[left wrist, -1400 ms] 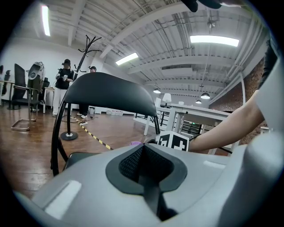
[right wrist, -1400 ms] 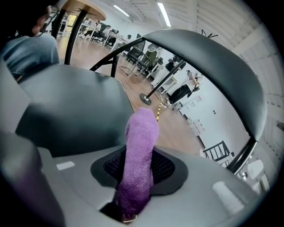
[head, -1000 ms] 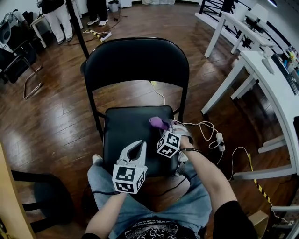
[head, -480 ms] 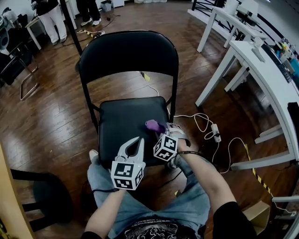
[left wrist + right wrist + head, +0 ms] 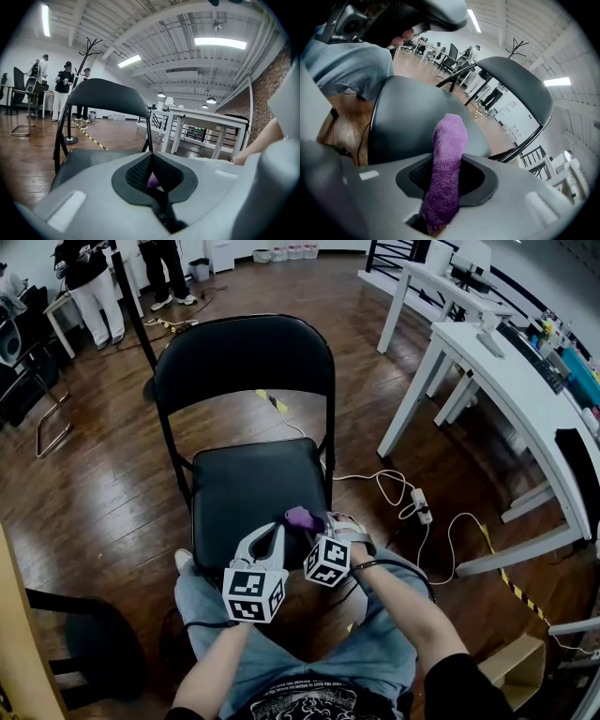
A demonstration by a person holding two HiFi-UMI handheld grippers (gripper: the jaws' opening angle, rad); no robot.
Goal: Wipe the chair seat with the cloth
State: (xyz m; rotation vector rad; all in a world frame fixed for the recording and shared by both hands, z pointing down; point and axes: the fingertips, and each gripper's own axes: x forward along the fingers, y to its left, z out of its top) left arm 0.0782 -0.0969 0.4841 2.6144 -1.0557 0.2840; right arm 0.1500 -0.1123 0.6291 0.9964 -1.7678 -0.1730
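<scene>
R gripper's fingers (image 5: 520, 197) are pinched on the purple cloth (image 5: 447, 164), which pokes out past the tips as a rolled, fuzzy stub. L gripper's fingers (image 5: 225, 187) are pressed together tip to tip w/ nothing between them; a bit of purple shows through the hollow behind the tips.

In the head view the right gripper (image 5: 312, 524) sits at the front-right corner of the chair seat (image 5: 246, 486), the cloth (image 5: 302, 517) over the black pad near its front edge. Can't tell if the cloth actually touches the pad. The left gripper (image 5: 272, 533) is just beside it, on its left, tips over the seat's front edge, pointing toward the backrest (image 5: 246, 352).

The chair is a black folding type on a dark wood floor (image 5: 103, 474). The person's jeans (image 5: 375, 662) are right up against the seat front. White tables (image 5: 511, 367) stand to the right, w/ a white cable (image 5: 412, 501) lying on the floor between them and the chair. People (image 5: 89, 277) stand far back at top left.
</scene>
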